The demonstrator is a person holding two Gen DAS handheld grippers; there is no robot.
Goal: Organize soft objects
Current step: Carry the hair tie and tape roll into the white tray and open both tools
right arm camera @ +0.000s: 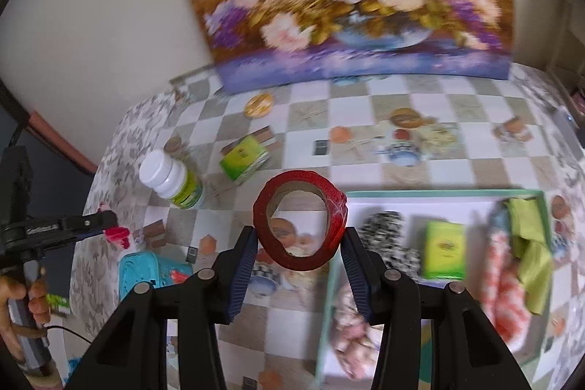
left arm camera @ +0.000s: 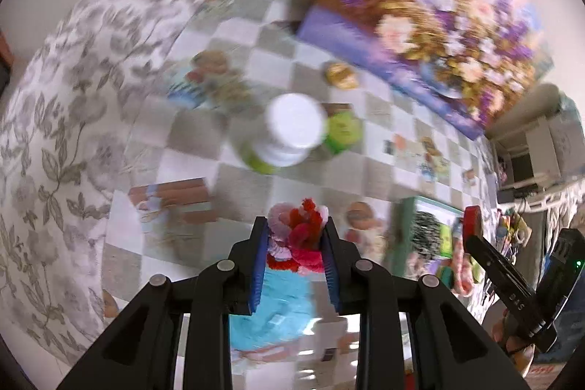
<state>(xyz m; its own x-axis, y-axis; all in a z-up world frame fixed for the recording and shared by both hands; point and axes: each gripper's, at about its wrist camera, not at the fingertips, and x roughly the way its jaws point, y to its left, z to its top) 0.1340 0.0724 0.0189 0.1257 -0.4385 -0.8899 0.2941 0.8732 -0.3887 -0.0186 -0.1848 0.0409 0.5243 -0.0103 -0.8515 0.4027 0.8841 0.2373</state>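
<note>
With the right gripper (right arm camera: 298, 238) clenched on a squashed red tape roll (right arm camera: 299, 220) (the left gripper (left arm camera: 294, 243) pinching a fluffy pink-red scrunchie (left arm camera: 298, 225)), the white-capped bottle (right arm camera: 172, 180) near the table's left edge could be toppled.

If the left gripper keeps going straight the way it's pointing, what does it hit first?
Probably the white-capped bottle, standing directly ahead of the left gripper, which is shut on a pink and red fluffy bundle. Depth is unclear through the blur.

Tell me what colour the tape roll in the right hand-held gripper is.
Red, with a brown cardboard core. The tape roll shows best in the right wrist view.
</note>
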